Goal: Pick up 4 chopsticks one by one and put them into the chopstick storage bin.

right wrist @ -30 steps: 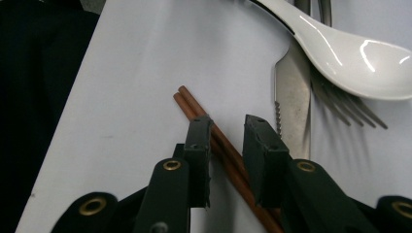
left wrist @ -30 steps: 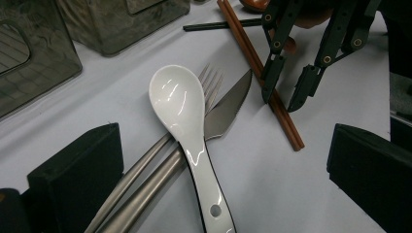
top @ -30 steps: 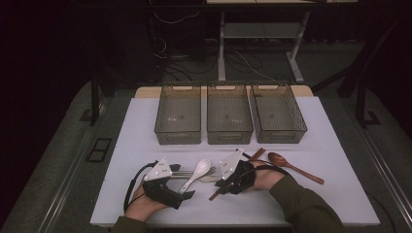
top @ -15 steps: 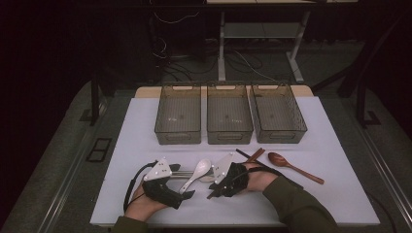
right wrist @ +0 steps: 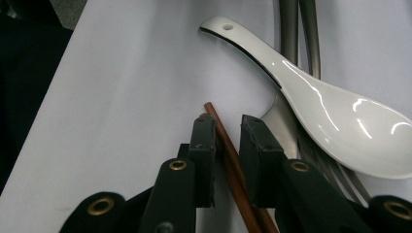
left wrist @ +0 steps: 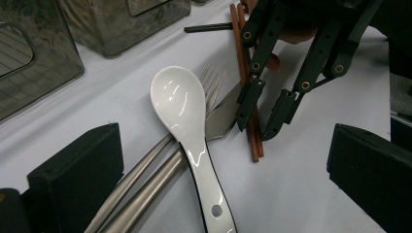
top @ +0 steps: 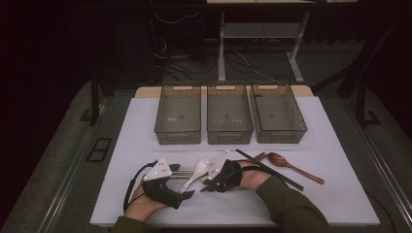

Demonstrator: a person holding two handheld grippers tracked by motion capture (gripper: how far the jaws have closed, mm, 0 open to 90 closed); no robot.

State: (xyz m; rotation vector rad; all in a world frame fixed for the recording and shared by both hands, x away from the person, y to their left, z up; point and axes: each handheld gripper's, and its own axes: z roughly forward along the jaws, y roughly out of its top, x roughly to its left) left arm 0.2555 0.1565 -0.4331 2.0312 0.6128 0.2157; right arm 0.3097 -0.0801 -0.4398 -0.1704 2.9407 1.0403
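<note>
A white ceramic spoon (left wrist: 180, 107) lies across a steel fork and knife (left wrist: 145, 170) at the mat's front. Its handle runs between the wide-open jaws of my left gripper (left wrist: 221, 184), which touch nothing. In the high view the left gripper (top: 177, 189) sits just left of the spoon (top: 194, 177). My right gripper (right wrist: 228, 131) has its jaws drawn in tight on either side of the brown chopsticks (right wrist: 233, 165), near their tip, and the sticks still rest on the mat. From the left gripper view its fingertips (left wrist: 245, 114) straddle the brown chopsticks (left wrist: 253, 141).
Three empty mesh baskets (top: 178, 133) (top: 229, 133) (top: 278, 132) stand in a row behind the cutlery. A wooden spoon (top: 291, 166) and a black chopstick (top: 277, 172) lie to the right. The white mat (top: 335, 145) ends at a front edge near the forearms.
My right gripper has slid left along the brown chopsticks toward the white spoon. The left gripper and the spoon have stayed put.
</note>
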